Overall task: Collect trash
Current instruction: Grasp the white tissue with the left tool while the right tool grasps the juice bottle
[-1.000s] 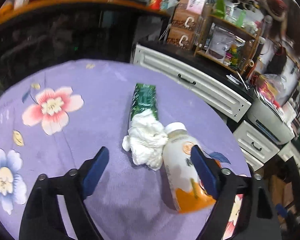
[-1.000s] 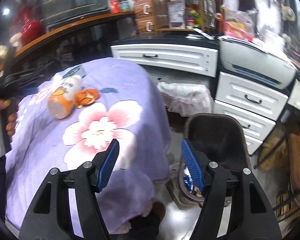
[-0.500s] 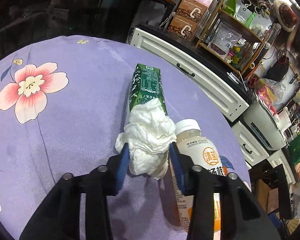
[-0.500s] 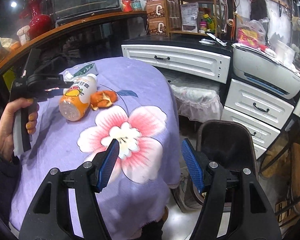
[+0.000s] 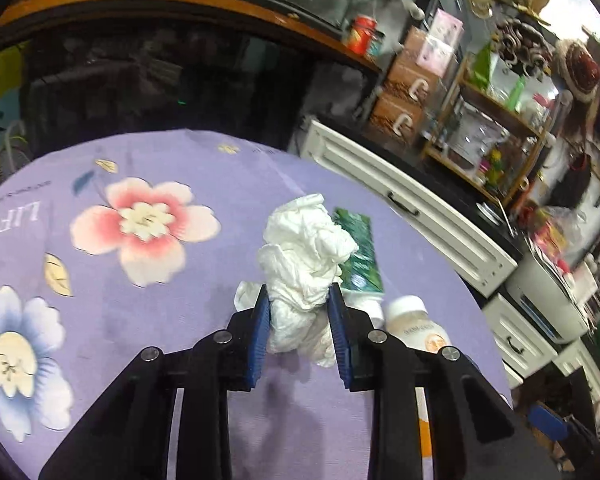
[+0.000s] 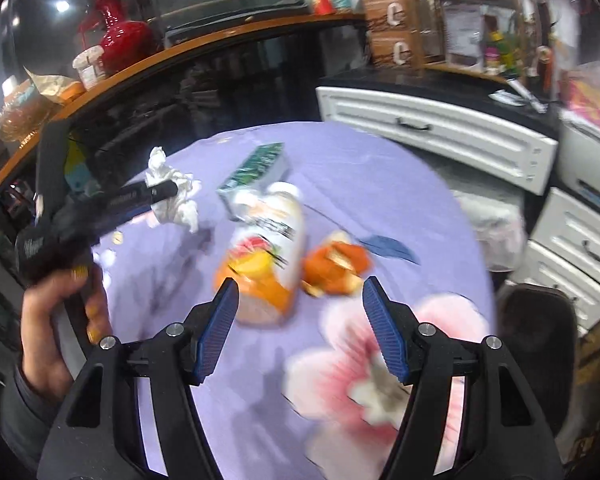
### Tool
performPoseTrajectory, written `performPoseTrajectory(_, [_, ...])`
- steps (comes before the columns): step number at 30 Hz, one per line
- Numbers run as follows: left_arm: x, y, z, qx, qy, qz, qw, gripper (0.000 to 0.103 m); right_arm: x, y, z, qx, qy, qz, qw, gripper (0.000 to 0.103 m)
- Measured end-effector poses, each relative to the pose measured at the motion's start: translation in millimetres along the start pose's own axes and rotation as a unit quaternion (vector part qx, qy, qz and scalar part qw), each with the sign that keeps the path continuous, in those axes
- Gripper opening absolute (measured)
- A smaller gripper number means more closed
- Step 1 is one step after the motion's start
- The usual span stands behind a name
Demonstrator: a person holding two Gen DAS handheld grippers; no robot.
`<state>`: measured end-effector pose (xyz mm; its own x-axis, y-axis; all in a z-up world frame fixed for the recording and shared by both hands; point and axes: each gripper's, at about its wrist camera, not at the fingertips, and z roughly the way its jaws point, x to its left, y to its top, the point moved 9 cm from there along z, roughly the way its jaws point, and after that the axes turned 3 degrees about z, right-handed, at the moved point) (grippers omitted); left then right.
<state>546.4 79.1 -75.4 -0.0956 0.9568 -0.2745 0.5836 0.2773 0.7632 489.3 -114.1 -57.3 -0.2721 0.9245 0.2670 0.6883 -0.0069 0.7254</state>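
The crumpled tissue [image 5: 306,256] now sits clamped in our left hand-held gripper [image 5: 296,322], whose jaws have just been closing on it, and it looks lifted clear of the purple-clothed desk [image 5: 204,184], where a second ago it lay against the green carton [image 5: 360,254]. Our right hand-held gripper [image 6: 302,326], jaws apart and empty, has swung from the desk's edge toward the bottle [image 6: 270,254] and orange peel [image 6: 334,266] mid-desk, so we judge those come next.
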Motion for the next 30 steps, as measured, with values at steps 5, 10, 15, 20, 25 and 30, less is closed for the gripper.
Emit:
performPoseTrajectory(5, [11.3,4.3,-1.1,-0.006,0.017,-0.002,0.9998,0.028,28.9,18.1,42.5,0.036,-0.001,-0.019,0.999,0.065])
performPoseTrajectory(10, [11.8,6.5,-1.1,-0.01,0.025,0.005,0.9996,0.028,33.6,25.7,78.6,0.069,-0.028,-0.03,0.997,0.065])
performPoseTrajectory(15, [14.6,7.6,-2.5,-0.011,0.026,0.003,0.9996,0.028,28.3,23.9,104.7,0.1,-0.062,-0.033,0.992,0.065])
performPoseTrajectory(20, [13.1,6.5,-0.4,-0.008,0.022,0.005,0.9997,0.028,21.5,19.3,119.3,0.117,-0.075,-0.024,0.99,0.064])
performPoseTrajectory(25, [11.2,6.0,-0.8,-0.006,0.018,0.006,0.9998,0.028,18.2,15.5,124.1,0.121,-0.074,-0.017,0.99,0.062])
performPoseTrajectory(30, [9.4,4.4,-1.3,-0.005,0.018,0.008,0.9998,0.028,20.8,15.3,118.1,0.109,-0.068,-0.015,0.992,0.062])
